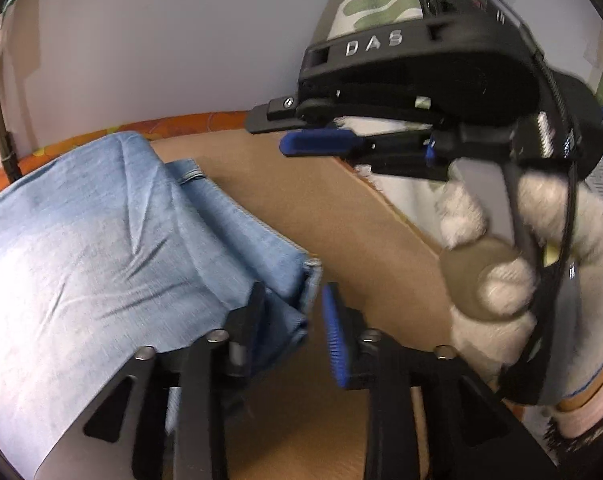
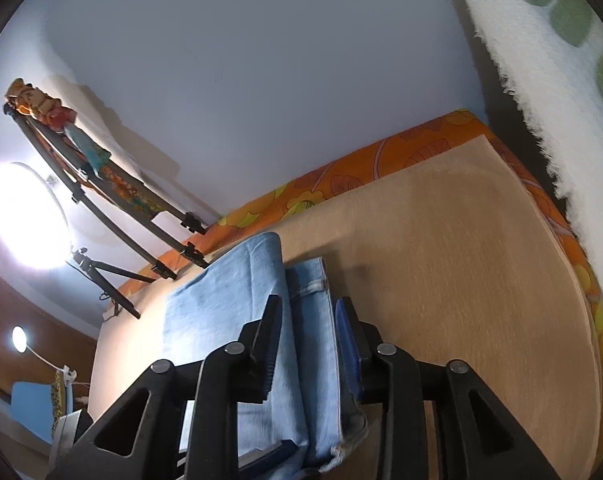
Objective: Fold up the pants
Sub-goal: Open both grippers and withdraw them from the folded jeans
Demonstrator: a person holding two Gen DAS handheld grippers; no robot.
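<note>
Folded jeans (image 1: 101,240) lie on the board (image 1: 341,220). Left gripper (image 1: 289,312) and right gripper (image 2: 307,328) narrowly parted, gripping nothing. Advice: lift both clear without snagging the top layer.

You see light blue denim pants (image 2: 221,320) on a tan board (image 2: 461,280), over an orange flowered cloth (image 2: 341,176).
</note>
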